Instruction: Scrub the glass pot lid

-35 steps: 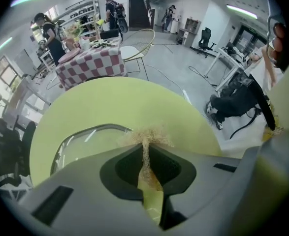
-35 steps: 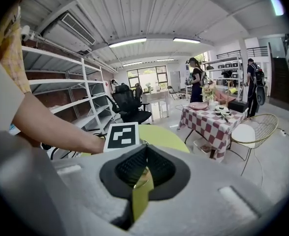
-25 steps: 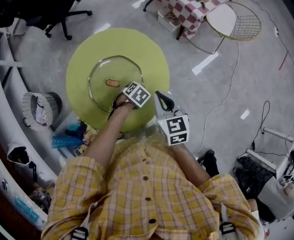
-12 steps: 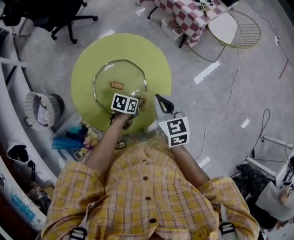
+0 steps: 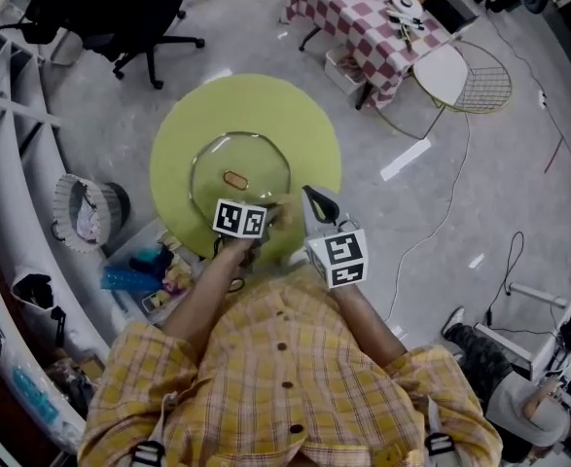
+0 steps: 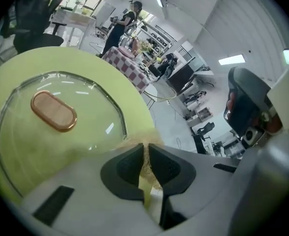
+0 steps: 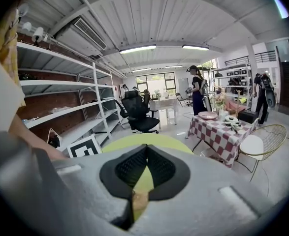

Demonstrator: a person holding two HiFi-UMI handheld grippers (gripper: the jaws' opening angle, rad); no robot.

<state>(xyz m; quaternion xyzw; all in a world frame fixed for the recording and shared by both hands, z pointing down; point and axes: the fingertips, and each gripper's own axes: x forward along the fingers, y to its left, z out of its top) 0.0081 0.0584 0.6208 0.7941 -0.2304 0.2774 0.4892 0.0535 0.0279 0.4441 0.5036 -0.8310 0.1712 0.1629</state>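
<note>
The left gripper (image 6: pixel 145 150) pinched a fibrous pad (image 6: pixel 151 138) on the glass lid (image 6: pixel 60 132) rim, apparently mid-scrub and probably needing inward strokes next, while the right gripper (image 7: pixel 145 157) was closed and empty.

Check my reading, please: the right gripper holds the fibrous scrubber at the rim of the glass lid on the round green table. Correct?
No: the left gripper holds the fibrous scrubber at the rim of the glass lid on the round green table. The left gripper view shows it between the jaws; the right gripper is shut, empty.
</note>
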